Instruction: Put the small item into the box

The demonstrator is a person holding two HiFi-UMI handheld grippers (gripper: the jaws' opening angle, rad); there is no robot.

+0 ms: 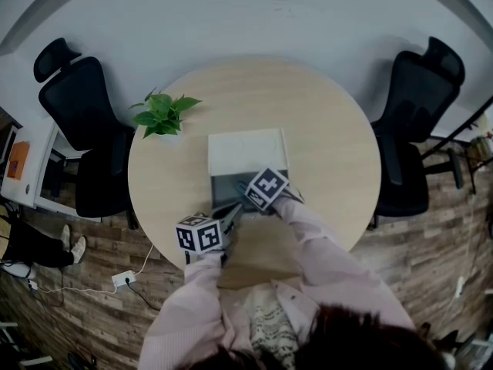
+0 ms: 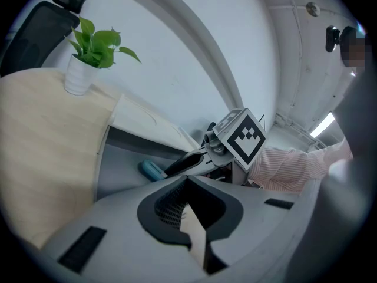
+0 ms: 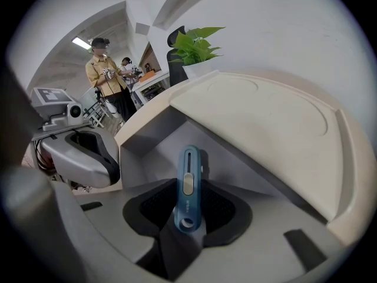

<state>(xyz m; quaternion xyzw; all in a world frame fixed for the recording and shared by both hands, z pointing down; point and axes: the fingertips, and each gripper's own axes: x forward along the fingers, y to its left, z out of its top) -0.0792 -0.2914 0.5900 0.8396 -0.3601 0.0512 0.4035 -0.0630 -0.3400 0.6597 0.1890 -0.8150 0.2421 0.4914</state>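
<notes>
While the blue item (image 3: 188, 187) hangs inside the open box (image 3: 154, 135), clamped in the fingers (image 3: 228, 208) of the right gripper (image 3: 188, 214), lower it to the box floor before releasing. The left gripper (image 2: 189, 214), fingers apart and empty, sits just outside the box's near wall.

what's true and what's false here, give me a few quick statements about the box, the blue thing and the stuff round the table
1. The blue item stands between the jaws of the right gripper. True.
2. The box is closed. False: its lid lies folded back and the inside is open.
3. The plant stands inside the box. False: it stands on the table, beside the box.
4. One black chair stands at the table's left in the head view and another at its right. True.
</notes>
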